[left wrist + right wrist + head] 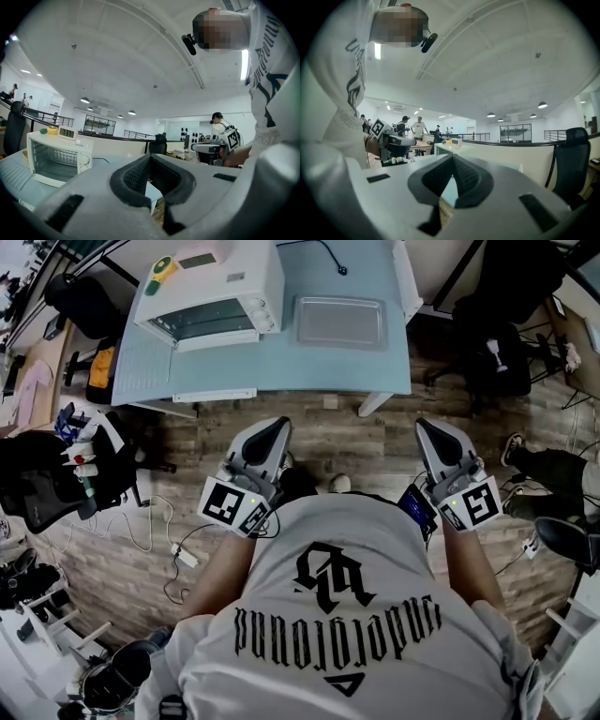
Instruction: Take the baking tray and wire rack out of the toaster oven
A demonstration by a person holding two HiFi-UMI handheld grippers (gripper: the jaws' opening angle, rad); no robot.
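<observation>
The baking tray (pixel 339 322) lies flat on the table (pixel 281 371), just right of the toaster oven (pixel 211 292). Oven contents cannot be made out. Left gripper (pixel 277 426) and right gripper (pixel 426 427): jaws closed, gripping nothing, well apart from the table.

the left gripper (pixel 151 160) holds its jaws together, nothing between them. the white toaster oven (pixel 58 157) sits at nine o'clock, the right gripper (pixel 213 149) at three o'clock.

Bright, even light falls from ceiling lamps (pixel 542 105) and a glaring strip light (pixel 244 64); shadows are soft. Both gripper views bulge fisheye-style inside black corners, close foreground blurred. The head view looks duller, bowed at its edges
</observation>
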